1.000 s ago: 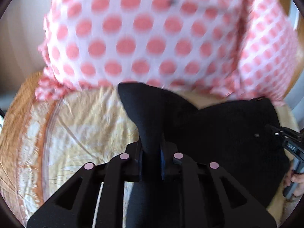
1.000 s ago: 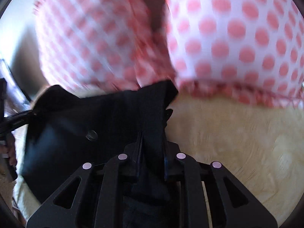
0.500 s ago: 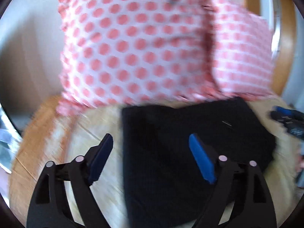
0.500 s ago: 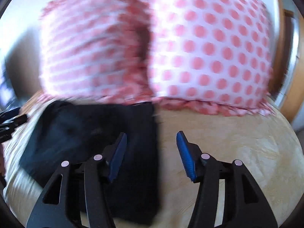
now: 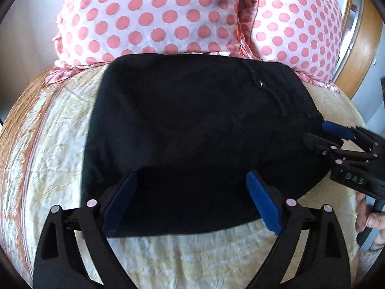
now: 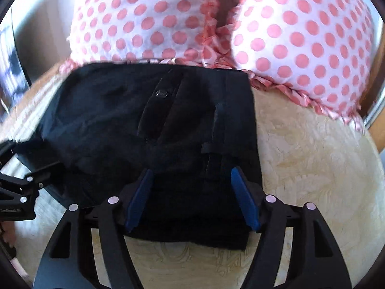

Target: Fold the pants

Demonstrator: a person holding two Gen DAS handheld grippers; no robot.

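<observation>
The black pants (image 5: pixel 192 125) lie folded into a compact block on the cream bedspread (image 5: pixel 55 149), their far edge against the pillows. My left gripper (image 5: pixel 190 200) is open and empty, its blue pads over the near edge of the pants. My right gripper (image 6: pixel 192 197) is open and empty over the near right part of the pants (image 6: pixel 149 125), where a button (image 6: pixel 161 93) shows. The right gripper also shows at the right edge of the left wrist view (image 5: pixel 336 137). The left gripper's black frame shows at the left edge of the right wrist view (image 6: pixel 21 187).
Two white pillows with pink dots (image 5: pixel 154 16) (image 6: pixel 300 38) stand behind the pants. A wooden bed frame (image 5: pixel 365 48) rises at the right. The bedspread has an orange border (image 5: pixel 21 120) at the left. A hand (image 5: pixel 370 219) holds the right gripper's handle.
Both grippers let go of the black fabric, opened, and pulled back toward me. The pants dropped flat onto the bed as a folded block.
</observation>
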